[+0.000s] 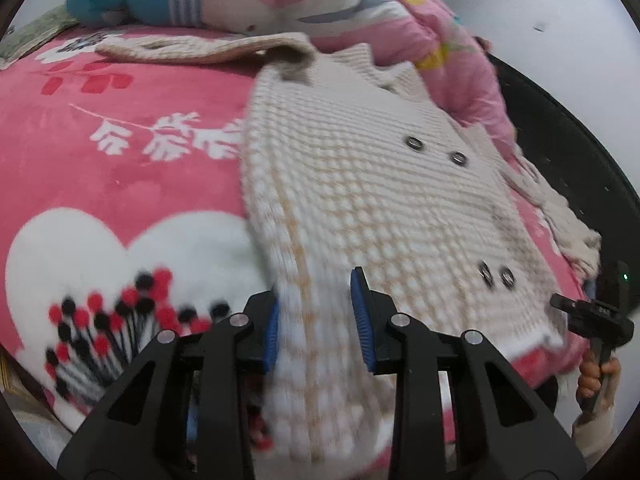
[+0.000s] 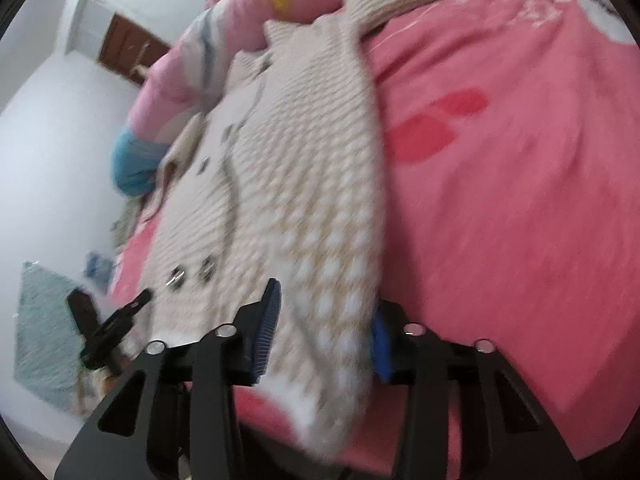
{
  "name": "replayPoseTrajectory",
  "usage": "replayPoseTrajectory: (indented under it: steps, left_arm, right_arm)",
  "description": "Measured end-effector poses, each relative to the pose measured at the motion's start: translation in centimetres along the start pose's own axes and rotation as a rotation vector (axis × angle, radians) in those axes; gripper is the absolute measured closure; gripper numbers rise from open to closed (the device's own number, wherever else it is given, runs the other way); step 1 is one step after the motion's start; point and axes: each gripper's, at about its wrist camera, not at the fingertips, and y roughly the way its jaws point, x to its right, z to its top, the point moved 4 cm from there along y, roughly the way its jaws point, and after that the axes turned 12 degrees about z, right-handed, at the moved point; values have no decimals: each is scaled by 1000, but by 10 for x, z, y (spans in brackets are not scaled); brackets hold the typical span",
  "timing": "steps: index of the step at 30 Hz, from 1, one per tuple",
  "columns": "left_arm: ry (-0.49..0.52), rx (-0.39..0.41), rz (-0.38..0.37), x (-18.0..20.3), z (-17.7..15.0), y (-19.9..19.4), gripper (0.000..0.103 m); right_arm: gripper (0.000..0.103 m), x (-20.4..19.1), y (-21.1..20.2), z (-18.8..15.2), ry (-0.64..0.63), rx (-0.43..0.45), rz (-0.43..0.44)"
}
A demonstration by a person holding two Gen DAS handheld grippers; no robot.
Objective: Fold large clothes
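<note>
A cream chunky-knit cardigan with dark metal buttons lay spread on a pink fleece blanket printed with white hearts, its hem hanging over the near edge. The left gripper pinched one hem corner between its blue pads, and the right gripper pinched the other.

Both views are evenly lit by soft, diffuse daylight with no hard shadows or glare. Fisheye distortion bends the scene toward dark circular borders. Motion blur smears the knitted cardigan just ahead of the tongs and the pink blanket beside them, while the black tong frames stay sharp.
</note>
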Motion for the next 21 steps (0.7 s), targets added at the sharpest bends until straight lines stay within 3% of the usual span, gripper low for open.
replayPoseTrajectory:
  steps: [4,6,8,11,16,21]
  left_arm:
    - [-1,-39,45,-3,-13,8,74]
    - [14,-39,94,3,-8,7,81]
    - [54,-17,134,12,-1,-2,93]
    - [122,77,170,25,10,-38,95]
    - [150,147,146,36,21,-91,97]
    - [207,170,141,44,-3,-139,97]
  right_arm:
    - [81,5,5,-12,0,-9,-41]
    - [95,-2,4,-4,-10,9,-47]
    - [96,-18,-7,3,-59,48,-60]
    - [96,-52,-33,11,-162,104,-69]
    - [96,-92,-67,14,-282,158,-80]
    - [96,-101,-109,-14,-297,175,-76]
